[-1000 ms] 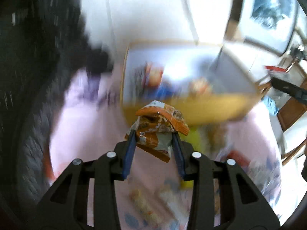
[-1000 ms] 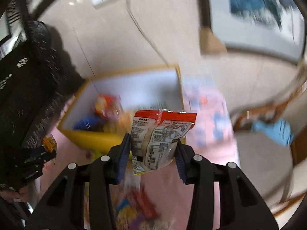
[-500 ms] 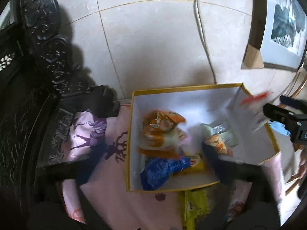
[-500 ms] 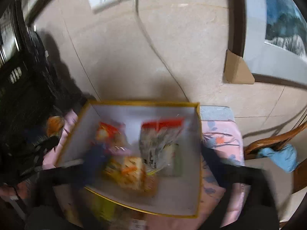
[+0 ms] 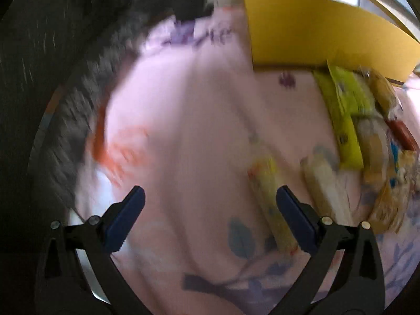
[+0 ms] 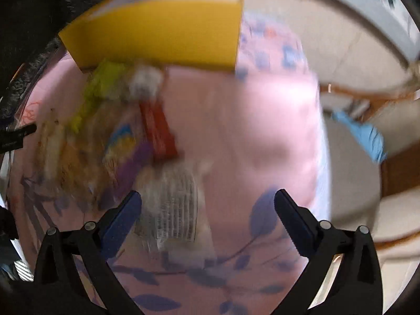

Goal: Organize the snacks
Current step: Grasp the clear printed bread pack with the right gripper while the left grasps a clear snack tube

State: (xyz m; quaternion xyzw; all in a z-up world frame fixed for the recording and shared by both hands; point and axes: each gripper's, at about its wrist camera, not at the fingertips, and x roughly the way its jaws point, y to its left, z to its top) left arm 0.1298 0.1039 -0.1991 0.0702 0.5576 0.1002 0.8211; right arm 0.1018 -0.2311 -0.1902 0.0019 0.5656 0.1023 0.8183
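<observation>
Both views are motion-blurred. My left gripper (image 5: pixel 210 197) is open and empty above the pink floral cloth (image 5: pixel 189 110). A yellow box (image 5: pixel 315 34) stands at the upper right; green-yellow packets (image 5: pixel 344 110) and other snacks lie on the cloth below it. My right gripper (image 6: pixel 207 199) is open and empty above the cloth (image 6: pixel 249 120). The yellow box (image 6: pixel 162 31) is at the upper left, with a pile of snacks in front of it: a red packet (image 6: pixel 157 128), a green one (image 6: pixel 102 86) and a whitish printed packet (image 6: pixel 176 210) near the left finger.
Dark carved furniture (image 5: pixel 52 52) borders the cloth on the left. In the right wrist view a wooden chair (image 6: pixel 367 97) with a blue cloth (image 6: pixel 365 136) stands to the right, over a tiled floor (image 6: pixel 328 34).
Both grippers let go of their snack packets into the yellow box, opened, and swung back down low over the cloth and the remaining snack pile.
</observation>
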